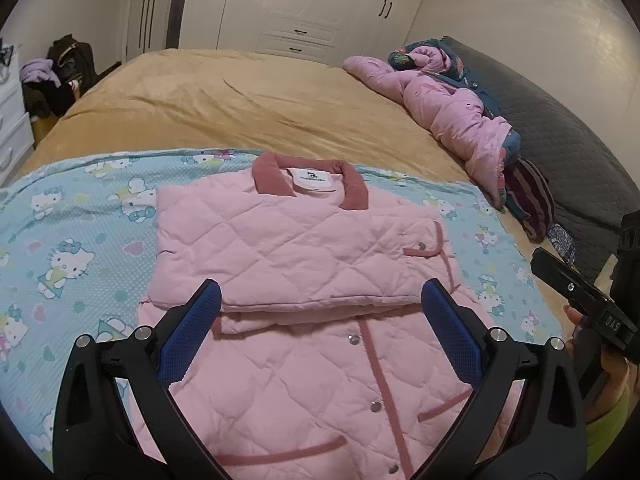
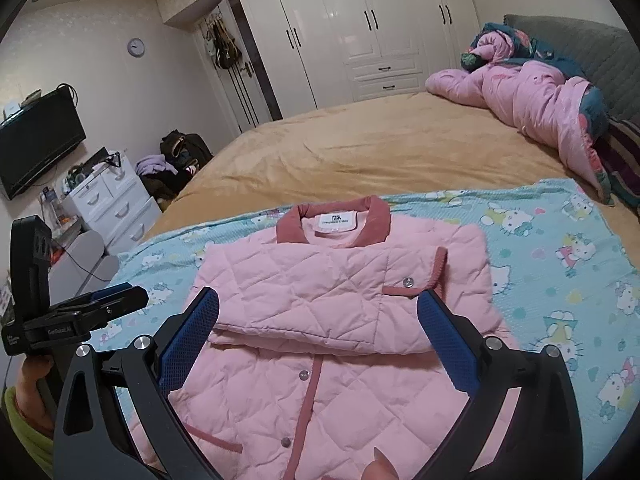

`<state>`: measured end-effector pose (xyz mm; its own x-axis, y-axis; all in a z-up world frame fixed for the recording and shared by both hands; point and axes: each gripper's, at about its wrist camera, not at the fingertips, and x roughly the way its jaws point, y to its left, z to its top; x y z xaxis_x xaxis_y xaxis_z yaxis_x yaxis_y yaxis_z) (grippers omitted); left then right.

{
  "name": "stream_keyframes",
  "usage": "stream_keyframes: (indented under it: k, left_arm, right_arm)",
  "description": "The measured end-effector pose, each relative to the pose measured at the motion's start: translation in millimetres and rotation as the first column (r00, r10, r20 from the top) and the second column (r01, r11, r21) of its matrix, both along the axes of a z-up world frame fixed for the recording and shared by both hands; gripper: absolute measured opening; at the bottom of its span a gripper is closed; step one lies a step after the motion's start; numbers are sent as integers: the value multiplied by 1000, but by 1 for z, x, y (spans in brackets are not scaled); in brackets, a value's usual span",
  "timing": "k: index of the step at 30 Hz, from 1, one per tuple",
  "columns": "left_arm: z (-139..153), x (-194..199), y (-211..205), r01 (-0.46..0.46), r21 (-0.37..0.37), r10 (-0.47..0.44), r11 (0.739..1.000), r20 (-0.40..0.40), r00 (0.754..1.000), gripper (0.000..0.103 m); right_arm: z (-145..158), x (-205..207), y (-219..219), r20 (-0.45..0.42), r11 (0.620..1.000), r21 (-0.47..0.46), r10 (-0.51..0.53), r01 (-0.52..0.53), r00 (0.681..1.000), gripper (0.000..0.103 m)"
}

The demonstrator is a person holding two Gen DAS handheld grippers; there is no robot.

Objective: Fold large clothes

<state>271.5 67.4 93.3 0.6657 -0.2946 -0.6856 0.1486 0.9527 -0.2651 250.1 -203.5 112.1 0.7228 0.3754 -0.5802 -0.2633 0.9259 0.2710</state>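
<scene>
Two folds look done on the pink jacket (image 1: 304,280), which lies on the cartoon sheet (image 1: 72,248): both sleeves are laid across its chest below the collar (image 1: 308,176). Its lower half still needs folding up. Left gripper (image 1: 320,320) and right gripper (image 2: 318,328) hover over it, spread wide, holding nothing.

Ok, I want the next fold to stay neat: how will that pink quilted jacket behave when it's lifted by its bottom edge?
The jacket is puffy and quilted, so it is probably light but springy. Its folded sleeves sit loosely on top, so they may slide or flop open. The fabric looks smooth, perhaps slippery.
</scene>
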Motion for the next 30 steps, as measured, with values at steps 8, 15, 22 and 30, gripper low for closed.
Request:
stream_keyframes:
  k: [8, 15, 22, 30]
  left_arm:
    - [18, -31, -8, -2, -5, 2, 1000, 34, 999, 94]
    - [25, -62, -10, -4, 5, 4, 1000, 56, 998, 94]
    - [27, -90, -11, -9, 2, 8, 1000, 74, 997, 94]
    - [24, -122, -9, -25, 7, 24, 1000, 87, 996, 94]
  right_arm:
    - [16, -31, -11, 32, 1000, -2, 13, -12, 999, 99]
    - [29, -63, -21, 72, 1000, -1, 15, -14, 997, 99]
    - [36, -90, -26, 92, 1000, 7, 26, -27, 995, 99]
    - [30, -119, -26, 100, 998, -14, 54, -53, 994, 99]
